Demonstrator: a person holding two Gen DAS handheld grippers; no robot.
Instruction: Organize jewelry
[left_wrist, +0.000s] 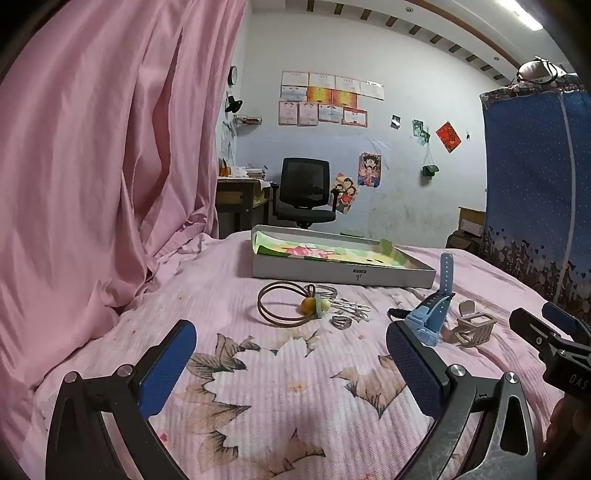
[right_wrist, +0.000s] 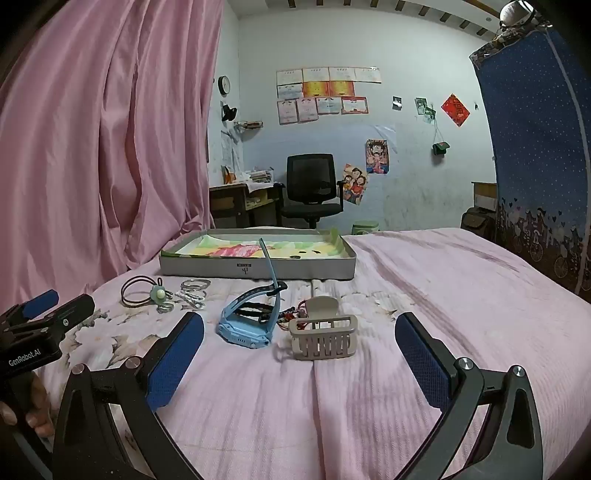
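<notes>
Both grippers hung wide w/ nothing between the pads: left gripper (left_wrist: 291, 354), right gripper (right_wrist: 299, 354). On the bed (right_wrist: 443, 295), near its middle, lay the watch (right_wrist: 247, 325), claw clip (right_wrist: 325, 336) beside it, hair tie (left_wrist: 284, 306) and rings (left_wrist: 341, 321) further left. Box (right_wrist: 258, 271) sat behind them, toward the far edge. Watch prob. light, strap floppy, so pinch the stiff case. Clip rigid but brittle; take its body. Rings small, slippery on soft fabric.
</notes>
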